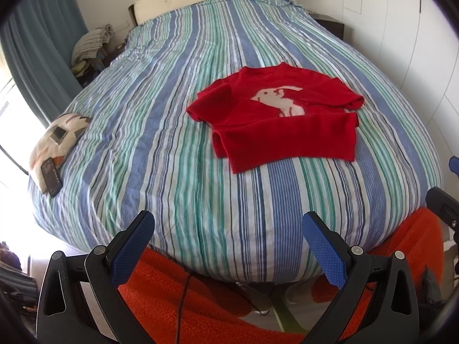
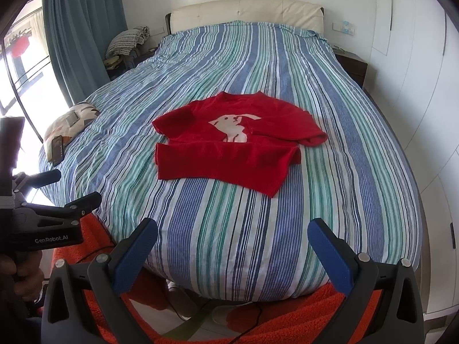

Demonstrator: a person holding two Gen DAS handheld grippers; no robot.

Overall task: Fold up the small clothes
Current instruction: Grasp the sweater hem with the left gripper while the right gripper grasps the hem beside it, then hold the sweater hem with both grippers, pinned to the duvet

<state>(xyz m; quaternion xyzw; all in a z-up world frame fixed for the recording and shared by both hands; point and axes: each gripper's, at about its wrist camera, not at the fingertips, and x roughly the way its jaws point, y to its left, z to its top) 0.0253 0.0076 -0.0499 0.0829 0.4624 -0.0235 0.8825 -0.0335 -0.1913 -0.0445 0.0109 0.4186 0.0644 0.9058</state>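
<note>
Your left gripper (image 1: pixel 228 223) and right gripper (image 2: pixel 232 230) both stand wide apart, holding nothing, at the foot of the bed (image 2: pixel 200 243). The red sweater (image 2: pixel 232 149) lies flat mid-bed, sleeves folded inward, well apart from both grippers.

"GenRobot.AI" on the left gripper (image 2: pixel 67 197) body

- Small knitted red sweater (image 2: pixel 229 157) at frame centre: solid red, a white animal figure on the chest.
- Striped duvet cover (image 2: pixel 258 229): blue, green and white lengthwise stripes with thin dark lines.
- Fluffy orange rug (image 1: pixel 200 301), bottom: orange.
- Curtain (image 2: pixel 83 28), upper left: grey-blue.
- Padded headboard (image 2: pixel 246 11): cream.
- Finger pads (image 2: pixel 137 258): textured blue on black.
</note>
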